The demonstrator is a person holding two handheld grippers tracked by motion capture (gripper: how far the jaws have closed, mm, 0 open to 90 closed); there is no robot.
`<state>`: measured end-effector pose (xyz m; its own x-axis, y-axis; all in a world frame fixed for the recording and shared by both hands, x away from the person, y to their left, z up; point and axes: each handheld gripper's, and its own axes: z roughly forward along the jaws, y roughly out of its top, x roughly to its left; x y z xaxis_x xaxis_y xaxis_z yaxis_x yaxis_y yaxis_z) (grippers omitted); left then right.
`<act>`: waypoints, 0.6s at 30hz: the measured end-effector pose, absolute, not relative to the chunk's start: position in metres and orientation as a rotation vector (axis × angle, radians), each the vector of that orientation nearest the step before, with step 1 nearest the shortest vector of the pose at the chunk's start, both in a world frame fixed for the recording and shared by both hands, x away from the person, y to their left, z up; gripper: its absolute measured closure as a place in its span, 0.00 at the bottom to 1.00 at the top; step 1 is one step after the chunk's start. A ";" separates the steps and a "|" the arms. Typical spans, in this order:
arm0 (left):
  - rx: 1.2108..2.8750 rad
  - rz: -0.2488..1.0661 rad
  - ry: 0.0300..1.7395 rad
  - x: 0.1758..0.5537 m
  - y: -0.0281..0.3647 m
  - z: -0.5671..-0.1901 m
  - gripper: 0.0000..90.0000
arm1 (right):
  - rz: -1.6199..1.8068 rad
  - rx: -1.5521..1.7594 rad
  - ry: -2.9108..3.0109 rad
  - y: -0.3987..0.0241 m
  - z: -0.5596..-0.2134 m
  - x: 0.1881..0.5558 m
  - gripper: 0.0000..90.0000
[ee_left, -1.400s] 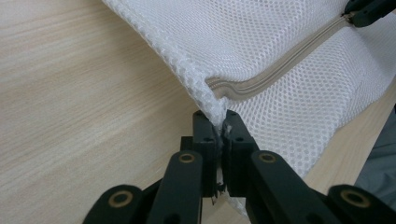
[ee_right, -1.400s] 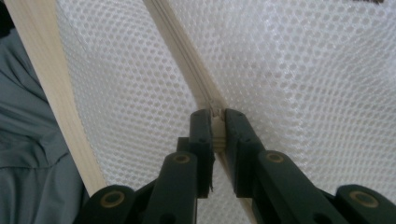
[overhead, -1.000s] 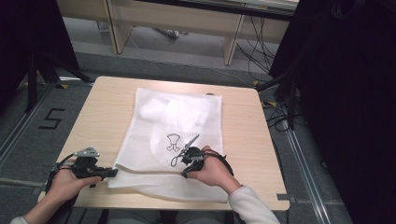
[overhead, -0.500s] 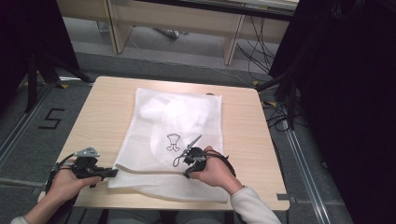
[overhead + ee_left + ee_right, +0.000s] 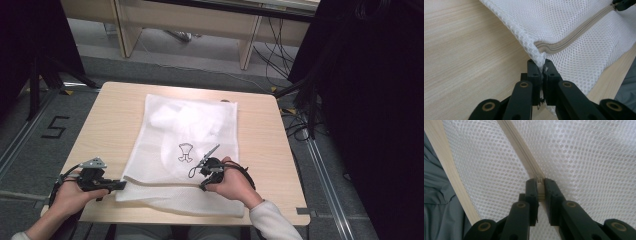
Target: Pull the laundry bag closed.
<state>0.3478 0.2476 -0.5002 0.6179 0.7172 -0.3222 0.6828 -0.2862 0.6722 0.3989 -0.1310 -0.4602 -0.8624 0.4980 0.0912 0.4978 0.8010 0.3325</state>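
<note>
Wood table [image 5: 120,115] | white mesh bag [image 5: 190,130] zipped, contents unclear | both tools clamp it

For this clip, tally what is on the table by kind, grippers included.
White mesh laundry bag: 1
Black grippers: 2, the left gripper pinching the bag's corner, the right gripper closed on its zipper
Total: 3

Grey floor [image 5: 200,65] surrounds the wooden table [image 5: 115,115]; behind the table stand pale desk legs [image 5: 248,47] (cables beside them).
</note>
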 end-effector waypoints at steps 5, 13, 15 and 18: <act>2.021 0.052 1.101 0.348 0.248 -0.500 0.95 | 0.549 0.827 2.982 -0.134 -0.460 0.399 0.92; 2.022 0.052 1.101 0.348 0.248 -0.500 0.95 | 0.544 0.856 2.974 -0.137 -0.460 0.398 0.92; 2.020 0.050 1.102 0.348 0.247 -0.500 0.95 | 0.548 0.836 2.978 -0.137 -0.460 0.398 0.92; 2.021 0.051 1.101 0.348 0.248 -0.500 0.95 | 0.540 0.845 2.975 -0.137 -0.460 0.398 0.92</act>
